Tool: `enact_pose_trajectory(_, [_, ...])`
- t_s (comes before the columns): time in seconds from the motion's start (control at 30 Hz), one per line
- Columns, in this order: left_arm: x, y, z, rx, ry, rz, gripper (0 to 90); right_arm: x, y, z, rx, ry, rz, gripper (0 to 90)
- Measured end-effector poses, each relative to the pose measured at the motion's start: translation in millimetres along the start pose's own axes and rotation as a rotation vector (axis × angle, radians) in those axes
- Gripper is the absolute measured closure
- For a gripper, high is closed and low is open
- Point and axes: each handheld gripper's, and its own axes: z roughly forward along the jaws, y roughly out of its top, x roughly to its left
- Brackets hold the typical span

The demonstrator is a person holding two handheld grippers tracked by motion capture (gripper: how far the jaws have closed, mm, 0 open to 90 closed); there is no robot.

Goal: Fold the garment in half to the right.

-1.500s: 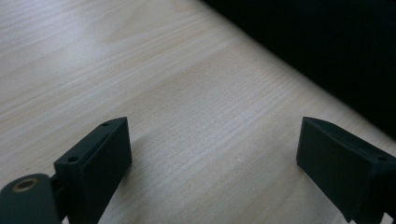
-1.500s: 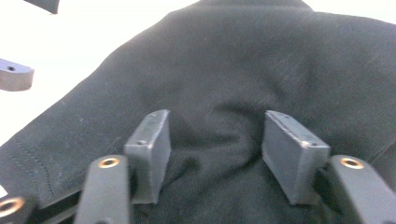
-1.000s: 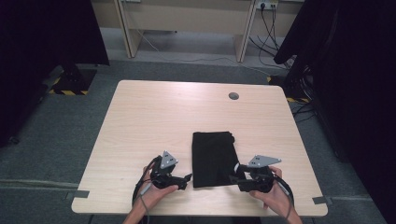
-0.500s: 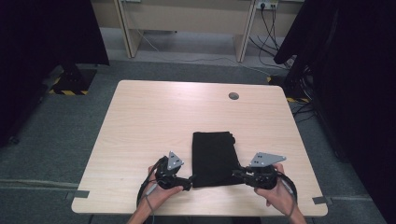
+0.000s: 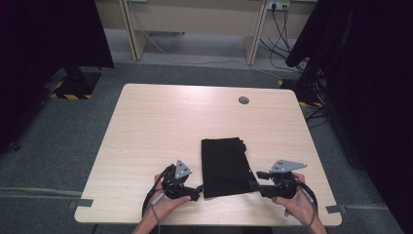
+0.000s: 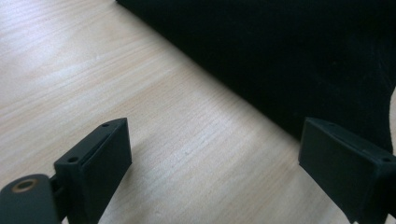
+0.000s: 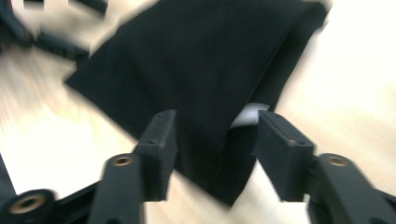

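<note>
A black folded cloth [image 5: 225, 165] lies flat on the wooden table [image 5: 160, 126], near its front edge. My left gripper [image 5: 197, 191] rests by the cloth's near left corner. In the left gripper view it [image 6: 215, 140] stands wide open over bare wood, with the cloth [image 6: 289, 56] just beyond its right jaw. My right gripper [image 5: 259, 187] sits at the cloth's near right corner. Its jaws [image 7: 217, 123] have just been opening; the cloth's corner [image 7: 205, 70] lies between them, and the pads do not press on it. That view is blurred.
A round cable hole [image 5: 243, 100] sits in the table's far right part. Black curtains [image 5: 370, 73] hang at both sides, and desk legs with cables [image 5: 282, 24] stand behind. The table's front edge runs just under both hands.
The right gripper has shifted slightly to the right at the cloth's near corner. The left gripper and the cloth stay where they were.
</note>
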Motion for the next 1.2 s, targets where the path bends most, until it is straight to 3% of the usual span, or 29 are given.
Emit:
enact_pose_trajectory(0.17, [6.5, -5.7, -6.5, 0.004, 0.008, -0.016, 8.6, -6.5, 25.1, -3.9, -0.061, -0.022, -0.021, 39.6])
enact_pose_trajectory(0.57, [35.6, -23.7, -27.6, 0.038, 0.082, -0.021, 7.2, 10.8, 48.0, 62.2, 0.008, 0.040, -0.108, 33.5])
enact_pose_trajectory(0.63, [41.0, -25.9, -30.3, 0.043, 0.100, -0.033, 5.1, 11.0, 48.2, 70.3, 0.032, 0.021, -0.110, 33.0])
enact_pose_trajectory(0.73, [49.2, -28.2, -32.9, 0.049, 0.126, -0.062, 2.8, 8.2, 43.0, 81.1, 0.094, -0.017, -0.073, 32.6])
enact_pose_trajectory(1.07, [54.6, -29.1, -33.7, 0.056, 0.130, -0.066, 0.0, 8.1, 31.1, 86.3, 0.025, -0.042, -0.050, 30.0])
enact_pose_trajectory(1.2, [54.5, -29.3, -33.9, 0.055, 0.130, -0.065, 0.0, 9.7, 30.8, 86.8, 0.024, -0.054, -0.055, 29.8])
